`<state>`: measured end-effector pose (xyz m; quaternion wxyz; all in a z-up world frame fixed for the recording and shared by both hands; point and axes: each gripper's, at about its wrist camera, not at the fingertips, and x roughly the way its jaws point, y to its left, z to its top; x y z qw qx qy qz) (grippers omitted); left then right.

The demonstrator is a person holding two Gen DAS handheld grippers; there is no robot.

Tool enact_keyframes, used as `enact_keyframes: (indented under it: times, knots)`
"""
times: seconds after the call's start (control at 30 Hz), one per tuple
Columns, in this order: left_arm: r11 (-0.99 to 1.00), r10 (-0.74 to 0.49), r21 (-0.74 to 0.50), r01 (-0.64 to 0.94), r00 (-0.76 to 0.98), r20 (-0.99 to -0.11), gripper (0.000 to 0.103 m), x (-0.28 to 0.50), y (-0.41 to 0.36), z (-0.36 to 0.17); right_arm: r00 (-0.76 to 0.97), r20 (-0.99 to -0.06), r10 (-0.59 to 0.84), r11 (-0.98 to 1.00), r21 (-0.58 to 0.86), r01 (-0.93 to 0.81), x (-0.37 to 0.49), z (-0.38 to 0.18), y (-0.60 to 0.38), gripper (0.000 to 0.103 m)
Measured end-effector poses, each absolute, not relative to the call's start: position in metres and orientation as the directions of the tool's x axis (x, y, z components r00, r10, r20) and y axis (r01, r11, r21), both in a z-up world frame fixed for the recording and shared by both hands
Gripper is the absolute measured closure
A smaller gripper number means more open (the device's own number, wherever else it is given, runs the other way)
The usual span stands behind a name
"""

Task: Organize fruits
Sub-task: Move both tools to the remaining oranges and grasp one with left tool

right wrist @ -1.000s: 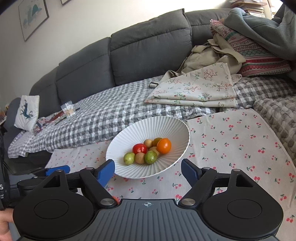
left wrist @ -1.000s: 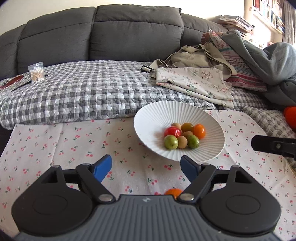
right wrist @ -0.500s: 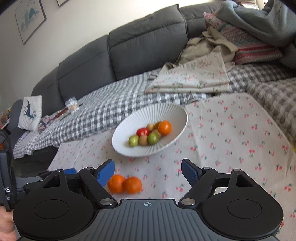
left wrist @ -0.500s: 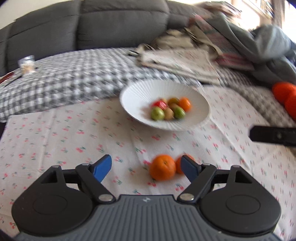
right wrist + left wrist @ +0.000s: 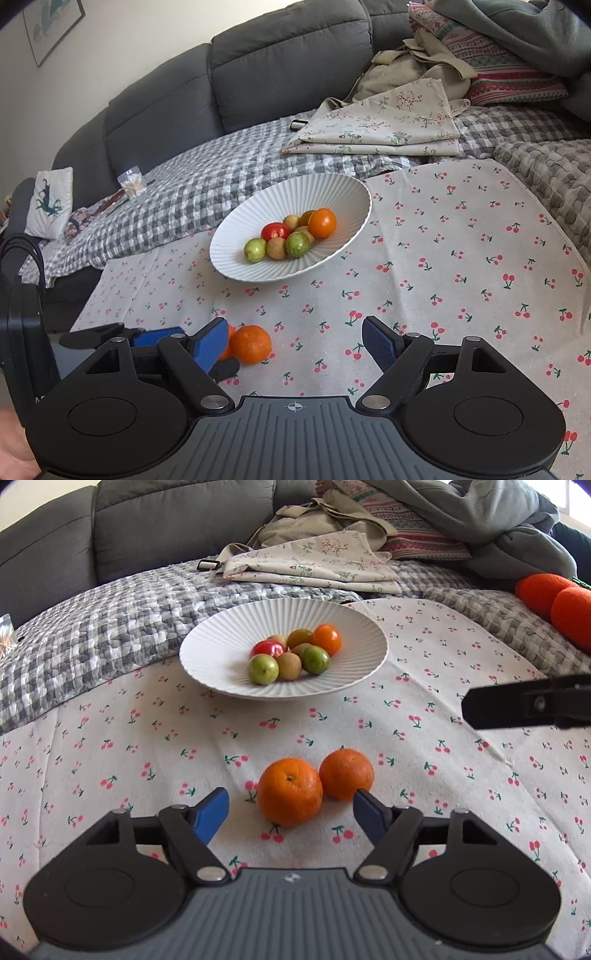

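A white ribbed bowl [image 5: 229, 642] sits on a cherry-print cloth [image 5: 443, 738] spread over a sofa seat, and it already holds a small heap of fruit [image 5: 293, 653]: one red, one orange, a couple of green and a few brownish pieces, all nestled together near the middle. Two oranges [image 5: 310, 788] are not in it yet; they lie touching each other on the cloth, nearer to us than the bowl and apart from it. The left gripper [image 5: 290, 808] hovers low just behind them, its blue-tipped jaws spread wide and empty, with the nearer orange lying roughly between the tips. The right gripper [image 5: 295, 341] hangs over bare cloth to the side, its jaws also wide apart and holding nothing (from its camera the oranges show at the lower left, one partly hidden behind a jaw tip). Judged from this, the sorting looks mostly done, with these two oranges apparently the last loose pieces to be picked up and set in the bowl. Two orange rounded shapes [image 5: 554, 598] sit far off at the right edge on a grey checked blanket [image 5: 110, 620]; I cannot tell whether they are fruit. Folded floral fabric [image 5: 314, 561] and heaped clothes lie behind.
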<state>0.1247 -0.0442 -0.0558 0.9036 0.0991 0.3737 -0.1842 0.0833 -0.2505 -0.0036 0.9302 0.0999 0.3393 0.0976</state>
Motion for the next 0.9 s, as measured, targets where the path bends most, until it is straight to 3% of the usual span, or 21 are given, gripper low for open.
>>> enact_keyframes:
  times: [0.23, 0.4, 0.67, 0.9]
  knots:
    - [0.906, -0.262, 0.048, 0.42, 0.647, -0.716, 0.044, 0.131, -0.045, -0.06, 0.747, -0.62, 0.237, 0.964, 0.243, -0.105, 0.086, -0.005, -0.252, 0.022]
    - [0.898, -0.261, 0.063, 0.435, 0.645, -0.719, 0.063, 0.132, -0.048, -0.063, 0.742, -0.627, 0.235, 0.966, 0.233, -0.109, 0.087, -0.007, -0.25, 0.022]
    - [0.907, -0.266, 0.034, 0.419, 0.635, -0.726, 0.065, 0.133, -0.044, -0.061, 0.735, -0.638, 0.228, 0.969, 0.224, -0.106, 0.09, -0.013, -0.251, 0.022]
    - [0.955, -0.202, -0.004, 0.297, 0.641, -0.741, 0.065, 0.133, -0.017, -0.048, 0.71, -0.658, 0.249, 0.966, 0.217, -0.137, 0.103, -0.026, -0.242, 0.022]
